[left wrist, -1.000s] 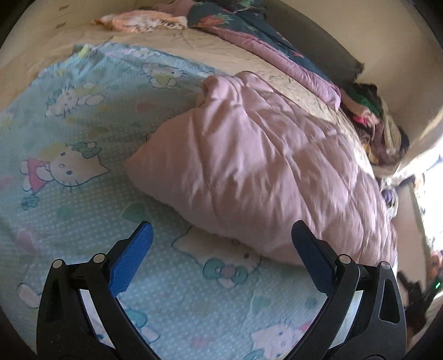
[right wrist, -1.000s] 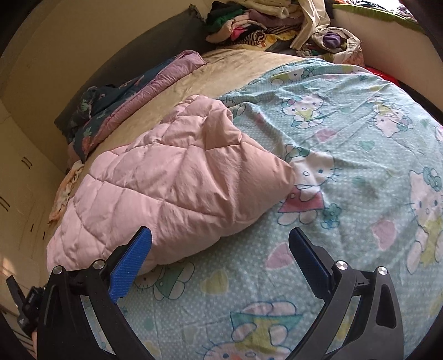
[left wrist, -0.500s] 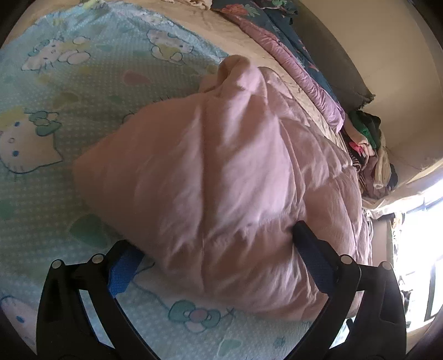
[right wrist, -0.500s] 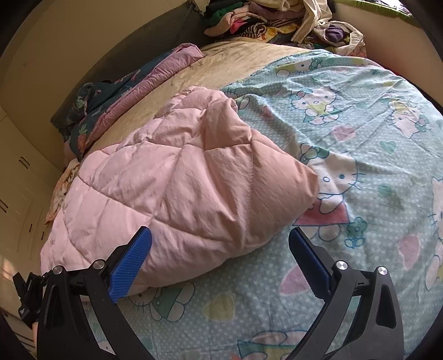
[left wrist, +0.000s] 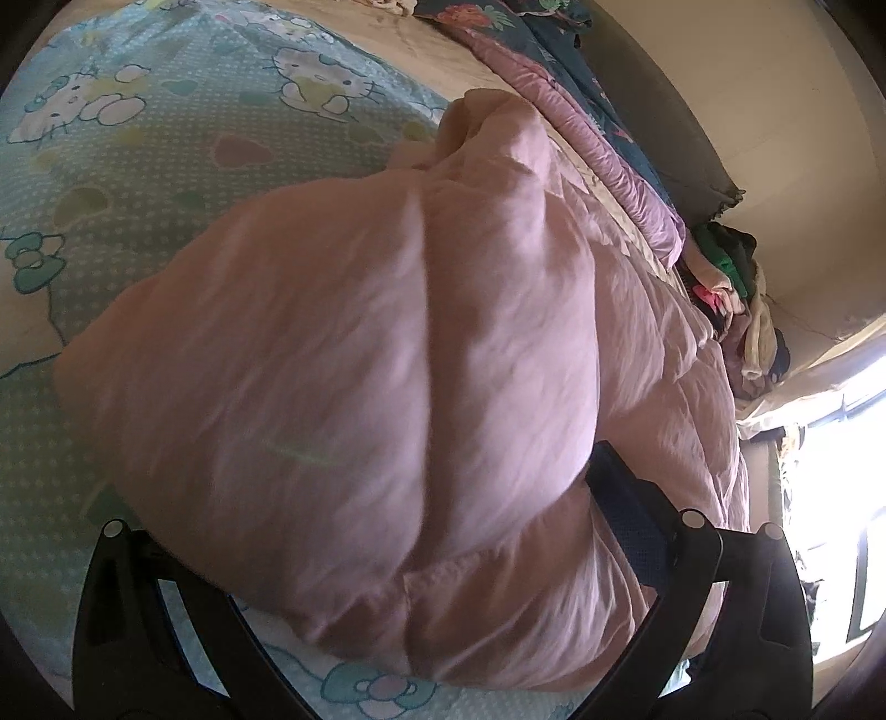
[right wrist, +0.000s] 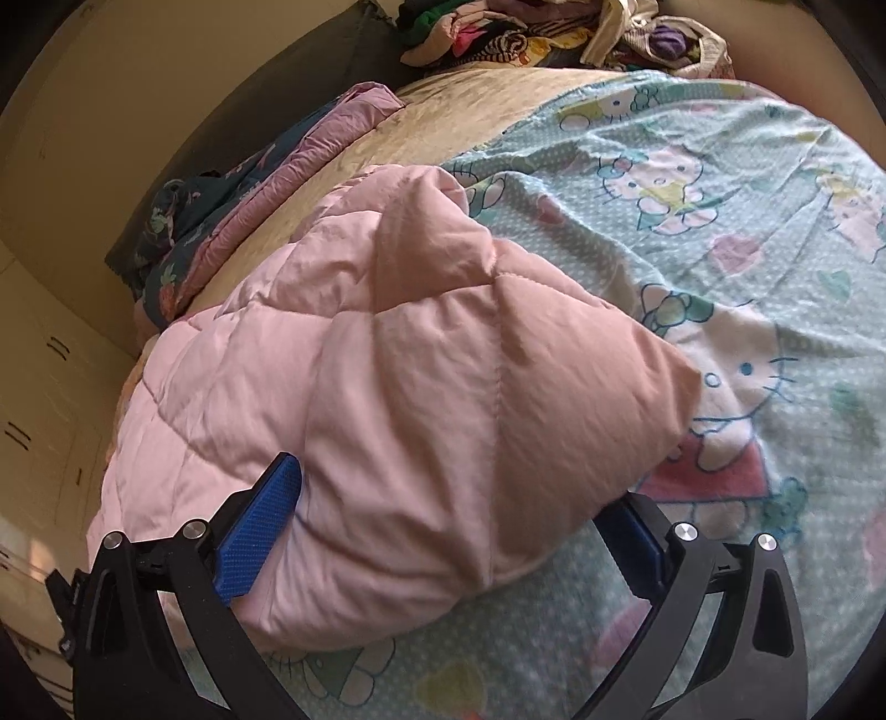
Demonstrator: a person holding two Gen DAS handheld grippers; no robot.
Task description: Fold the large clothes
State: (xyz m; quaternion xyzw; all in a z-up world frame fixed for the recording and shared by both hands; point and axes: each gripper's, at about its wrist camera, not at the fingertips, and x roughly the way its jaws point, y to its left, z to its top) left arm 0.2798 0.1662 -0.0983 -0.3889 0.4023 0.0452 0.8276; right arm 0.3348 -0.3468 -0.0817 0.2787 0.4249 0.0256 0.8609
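Partly hidden: left hand-held gripper (left wrist: 387,531) under quilt (left wrist: 360,387).

The quilted comforter (right wrist: 421,387) lies on the cartoon-print bedsheet (right wrist: 747,232), its folded corner between both grippers' fingers. Behind the comforter a floral blanket (right wrist: 232,210) lies along the headboard (right wrist: 266,122); a clothes pile (right wrist: 542,33) sits beyond.

The bed (right wrist: 454,127) carries a light-blue cartoon-cat sheet (right wrist: 720,232). A dark headboard (right wrist: 266,105) stands against a plain cream wall (right wrist: 138,83). A clothes pile (right wrist: 554,33) occupies the far corner. Bright daylight enters through a window (left wrist: 841,471). Pale cabinets (right wrist: 39,387) stand beside the bed.
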